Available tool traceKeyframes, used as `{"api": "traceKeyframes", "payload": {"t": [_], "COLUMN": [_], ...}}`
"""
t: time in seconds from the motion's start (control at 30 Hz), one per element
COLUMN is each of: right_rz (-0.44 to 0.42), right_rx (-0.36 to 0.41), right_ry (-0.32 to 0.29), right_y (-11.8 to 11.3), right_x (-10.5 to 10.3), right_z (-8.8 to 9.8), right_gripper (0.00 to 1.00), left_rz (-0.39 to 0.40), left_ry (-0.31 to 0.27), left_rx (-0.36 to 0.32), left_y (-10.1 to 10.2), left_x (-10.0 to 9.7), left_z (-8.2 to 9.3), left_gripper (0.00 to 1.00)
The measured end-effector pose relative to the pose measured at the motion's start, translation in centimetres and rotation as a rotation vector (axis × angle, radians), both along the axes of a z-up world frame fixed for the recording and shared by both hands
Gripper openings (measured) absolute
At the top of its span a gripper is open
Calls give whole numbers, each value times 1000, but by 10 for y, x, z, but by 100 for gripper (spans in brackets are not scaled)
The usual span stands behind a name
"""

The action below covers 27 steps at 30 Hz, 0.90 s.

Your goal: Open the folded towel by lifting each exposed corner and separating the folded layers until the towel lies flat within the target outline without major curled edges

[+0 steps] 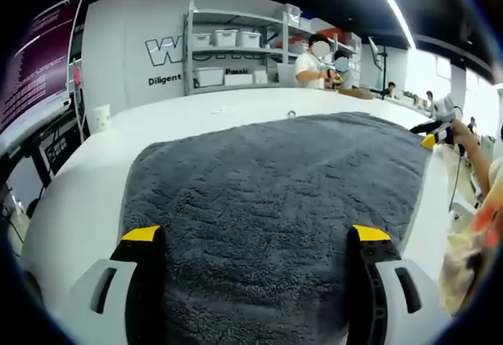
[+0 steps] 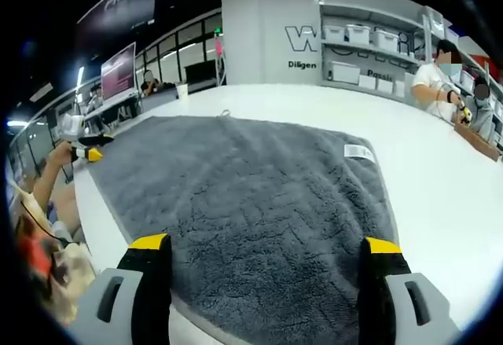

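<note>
Left claw (image 1: 255,239) and right claw (image 2: 265,247) both hang released, jaws spread wide, above a grey towel (image 1: 275,196) spread mostly flat on the white tabletop (image 1: 86,196), its label (image 2: 359,152) showing.

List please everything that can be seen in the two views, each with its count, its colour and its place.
towel: one, dark grey, spread on the white table, under both grippers.
label: one, white, on the towel near its far right edge in the right gripper view.
table: one, white, under the towel.
paper cup: one, white, at the table's far left edge in the left gripper view.
shelf unit: one, grey, with white bins, against the back wall.
screen: one, purple, at left in the left gripper view.
people: several, at the tables behind.
left gripper: one, black jaws with yellow tips, open over the towel.
right gripper: one, same colours, open over the towel.
</note>
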State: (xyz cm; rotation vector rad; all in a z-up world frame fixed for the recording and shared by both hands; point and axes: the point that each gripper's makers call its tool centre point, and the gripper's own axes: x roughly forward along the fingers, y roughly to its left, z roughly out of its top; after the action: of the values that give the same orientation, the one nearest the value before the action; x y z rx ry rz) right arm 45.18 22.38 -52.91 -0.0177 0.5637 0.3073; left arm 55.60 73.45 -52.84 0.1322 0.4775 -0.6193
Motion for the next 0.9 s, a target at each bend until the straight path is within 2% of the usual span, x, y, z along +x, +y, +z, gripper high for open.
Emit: {"api": "traceKeyframes", "payload": {"t": [0.1,0.23,0.3,0.43,0.6,0.77,0.9], "right_rz": [-1,-2,-2,-5,-2,-13,-13], "right_rx": [-4,-10,-11,-24,-61,-101,-116], "right_ry": [-13,-34,-52,-84,-99,-95,-90], "right_y": [0,0,1,3,5,3,4], "right_x": [-2,-12,-15,-30,-50,-67,-78], "right_z": [7,27,35,54,67,73,72], "right_gripper": [99,99,99,99,99,99,99], "left_rz": [7,23,30,40,68,77,109], "left_ry": [-2,-36,-37,-44,-74,-85,-71], "left_rx": [-12,-87,-103,-115,-138,-165,-178], "left_y": [0,0,3,8,20,28,39], "left_x": [-3,-11,-18,-34,-61,-81,-97], "left_z": [7,34,44,60,78,83,75], "left_gripper": [100,100,100,100,99,99,99]}}
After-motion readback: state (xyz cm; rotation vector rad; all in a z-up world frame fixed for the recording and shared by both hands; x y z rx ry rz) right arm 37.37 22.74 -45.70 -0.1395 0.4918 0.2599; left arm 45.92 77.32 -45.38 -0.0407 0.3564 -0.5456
